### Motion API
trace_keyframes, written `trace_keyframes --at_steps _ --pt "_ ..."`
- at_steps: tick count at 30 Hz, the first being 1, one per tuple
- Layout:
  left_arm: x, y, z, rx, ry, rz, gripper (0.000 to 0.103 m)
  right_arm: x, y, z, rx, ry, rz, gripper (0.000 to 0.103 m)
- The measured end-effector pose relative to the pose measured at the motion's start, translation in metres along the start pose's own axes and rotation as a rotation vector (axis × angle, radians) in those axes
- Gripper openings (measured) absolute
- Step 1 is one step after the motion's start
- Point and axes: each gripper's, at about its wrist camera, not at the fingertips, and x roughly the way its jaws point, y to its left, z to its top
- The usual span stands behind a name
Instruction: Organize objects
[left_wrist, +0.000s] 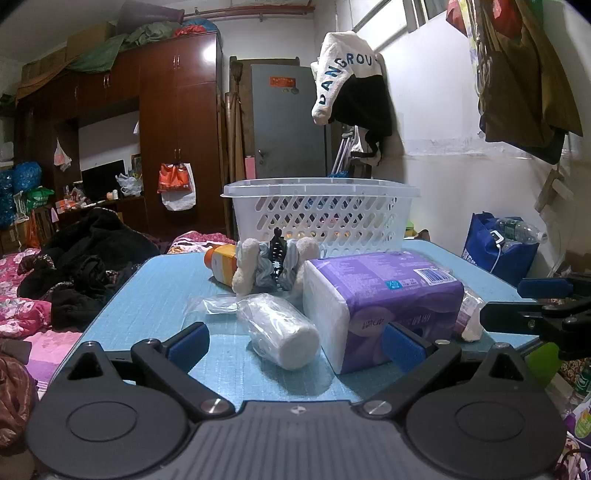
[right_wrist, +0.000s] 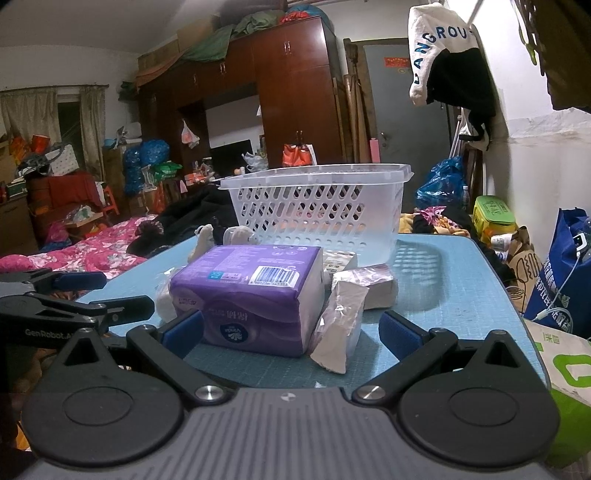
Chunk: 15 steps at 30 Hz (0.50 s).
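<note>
on a blue counter (left_wrist: 155, 291), both grippers stand wide apart and hold nothing. the left gripper (left_wrist: 295, 341) faces a plastic-wrapped roll (left_wrist: 280, 328) and a purple tissue pack (left_wrist: 384, 299); only its view shows the orange bottle (left_wrist: 221, 264), the stuffed toy (left_wrist: 245, 269) and the black hair clip (left_wrist: 277, 254) (all lying just before the white basket (left_wrist: 321, 210)). the right gripper (right_wrist: 291, 334) alone sees the wrapped packets (right_wrist: 343, 325) right of the pack, with the basket behind at the counter's far end.
</note>
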Motion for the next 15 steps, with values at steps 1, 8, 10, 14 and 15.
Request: trace_keyframes --at_steps 1,8,10,14,15 --pt "0.0000 0.0001 0.0000 0.000 0.001 0.000 0.101 0.0000 0.0003 0.0001 0.000 0.000 0.000 0.103" --pt "0.0000 0.0004 -0.0005 0.000 0.002 -0.002 0.101 0.0001 0.0003 -0.0001 0.000 0.000 0.000 0.103" --pt "-0.0001 0.0005 -0.0007 0.001 0.002 -0.001 0.101 0.0002 0.0003 0.0000 0.000 0.000 0.001 0.103" --pt "0.0002 0.0008 -0.0008 0.002 0.003 0.002 0.101 0.0003 0.0001 -0.0001 0.000 0.000 0.000 0.103" --pt "0.0003 0.0007 -0.0008 0.002 0.004 0.002 0.101 0.0003 0.0001 -0.0001 0.000 0.000 0.000 0.103"
